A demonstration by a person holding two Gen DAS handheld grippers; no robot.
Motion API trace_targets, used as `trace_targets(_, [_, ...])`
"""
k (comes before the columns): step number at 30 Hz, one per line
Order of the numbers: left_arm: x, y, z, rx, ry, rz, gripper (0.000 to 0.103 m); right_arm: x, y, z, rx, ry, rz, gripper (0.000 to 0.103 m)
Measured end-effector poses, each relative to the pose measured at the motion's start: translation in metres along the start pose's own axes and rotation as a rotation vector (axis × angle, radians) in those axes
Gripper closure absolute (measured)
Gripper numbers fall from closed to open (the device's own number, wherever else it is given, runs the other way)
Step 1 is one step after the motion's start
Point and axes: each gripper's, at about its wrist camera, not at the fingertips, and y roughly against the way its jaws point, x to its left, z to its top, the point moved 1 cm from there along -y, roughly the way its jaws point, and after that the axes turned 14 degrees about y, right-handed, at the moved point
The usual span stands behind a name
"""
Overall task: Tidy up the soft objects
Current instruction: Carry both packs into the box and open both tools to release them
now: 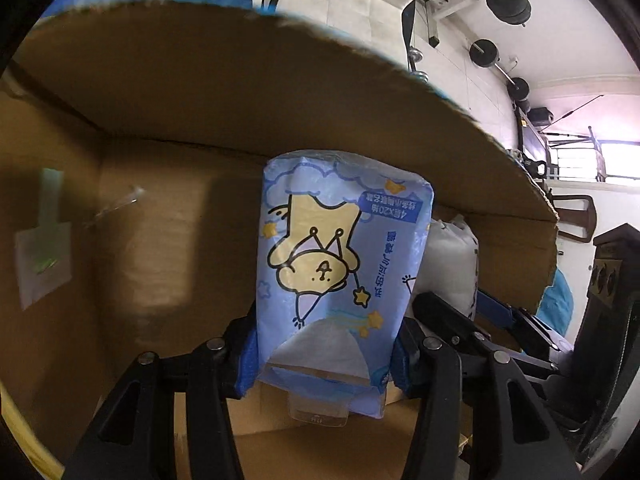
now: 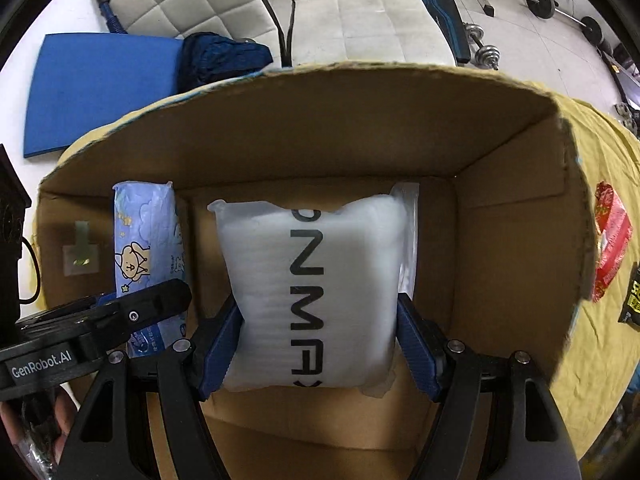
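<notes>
My left gripper (image 1: pixel 324 354) is shut on a blue tissue pack (image 1: pixel 340 264) with a cartoon bear, held inside the cardboard box (image 1: pixel 168 208). My right gripper (image 2: pixel 320 344) is shut on a white soft pack (image 2: pixel 316 292) with black letters, held inside the same box (image 2: pixel 500 208). In the right wrist view the blue tissue pack (image 2: pixel 144 248) stands to the left of the white pack, with the left gripper (image 2: pixel 132 312) on it. In the left wrist view the white pack (image 1: pixel 452 268) and the right gripper (image 1: pixel 504 316) show at the right, behind the blue pack.
The box stands on a yellow cloth (image 2: pixel 604 184). A red packet (image 2: pixel 610 236) and a dark packet (image 2: pixel 632 300) lie on the cloth right of the box. A blue mat (image 2: pixel 100 88), a dark blue bundle (image 2: pixel 220 60) and gym weights (image 2: pixel 540 0) lie on the floor beyond.
</notes>
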Motion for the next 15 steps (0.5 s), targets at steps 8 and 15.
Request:
trace_targets(8, [-0.012, -0.006, -0.001, -0.032, -0.014, 0.099, 0.050, 0.004, 0.002, 0.002, -0.019, 0.025, -0.025, 0.021])
trace_targets(15, [-0.032, -0.006, -0.015, -0.061, -0.055, 0.189, 0.049, 0.004, 0.007, 0.002, -0.026, 0.027, -0.038, 0.020])
